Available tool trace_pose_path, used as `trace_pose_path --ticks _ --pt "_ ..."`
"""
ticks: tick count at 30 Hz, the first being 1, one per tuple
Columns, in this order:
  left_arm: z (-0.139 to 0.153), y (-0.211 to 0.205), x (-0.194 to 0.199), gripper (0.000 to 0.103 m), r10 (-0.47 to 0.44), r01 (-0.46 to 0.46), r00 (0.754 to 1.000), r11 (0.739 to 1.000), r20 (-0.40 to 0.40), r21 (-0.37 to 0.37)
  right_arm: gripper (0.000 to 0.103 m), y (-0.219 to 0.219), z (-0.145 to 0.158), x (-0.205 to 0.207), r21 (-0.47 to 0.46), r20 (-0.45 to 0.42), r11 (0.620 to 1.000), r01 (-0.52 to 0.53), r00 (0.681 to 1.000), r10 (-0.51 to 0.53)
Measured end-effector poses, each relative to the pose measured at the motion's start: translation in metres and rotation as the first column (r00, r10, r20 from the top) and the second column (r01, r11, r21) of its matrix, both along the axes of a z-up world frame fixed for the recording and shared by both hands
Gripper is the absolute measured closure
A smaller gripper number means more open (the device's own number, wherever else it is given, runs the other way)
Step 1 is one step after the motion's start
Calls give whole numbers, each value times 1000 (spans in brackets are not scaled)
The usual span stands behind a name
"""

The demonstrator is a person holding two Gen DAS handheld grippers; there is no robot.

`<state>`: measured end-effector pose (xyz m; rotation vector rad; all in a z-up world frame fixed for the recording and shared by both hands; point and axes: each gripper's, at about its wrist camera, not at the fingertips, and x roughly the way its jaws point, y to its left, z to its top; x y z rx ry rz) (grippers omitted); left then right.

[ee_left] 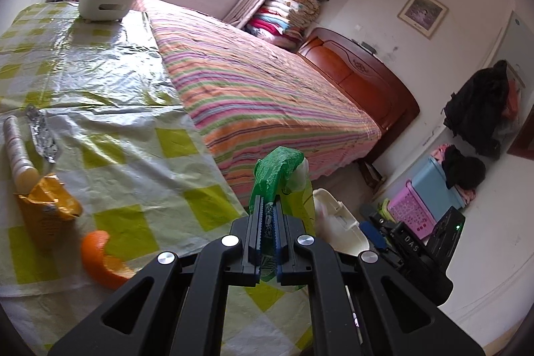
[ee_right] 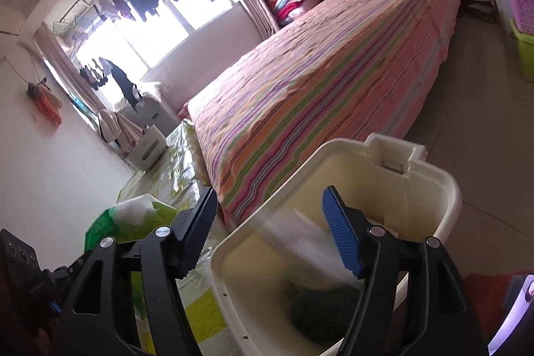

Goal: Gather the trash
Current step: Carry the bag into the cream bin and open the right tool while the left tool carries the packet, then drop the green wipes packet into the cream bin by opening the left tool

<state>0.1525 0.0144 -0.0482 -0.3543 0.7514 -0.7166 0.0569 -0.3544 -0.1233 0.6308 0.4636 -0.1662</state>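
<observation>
Your left gripper (ee_left: 265, 216) clamps the green wrapper (ee_left: 277, 169) beside the bin (ee_right: 333, 222); your right gripper (ee_right: 270, 232) gapes over it. Release early and the wrapper likely lands on the bench (ee_left: 116, 155).

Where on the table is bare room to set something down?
Free: the checked cloth between the white appliance and the foil scrap, bordered by the bed. Crowded: near-left, with the tube, yellow wrapper and orange peel.
</observation>
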Motion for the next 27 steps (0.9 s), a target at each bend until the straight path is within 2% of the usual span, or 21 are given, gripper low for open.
trace_pose_path --ticks 6,12,22,27 --pt "-3 -15 0 98 -27 27 1000 1000 -6 5 30 -7 11 -21 54 94 996 68 993 -73" --pt "-6 -39 -1 98 -67 67 998 997 -3 25 26 -17 24 -41 55 180 992 117 976 -125" --pt "-19 -95 -7 98 -151 151 989 984 -7 90 25 -18 22 -46 69 221 990 127 965 -139" --pt "-26 -120 -12 96 -177 173 984 974 11 146 25 -16 23 -48 59 228 991 120 965 -131"
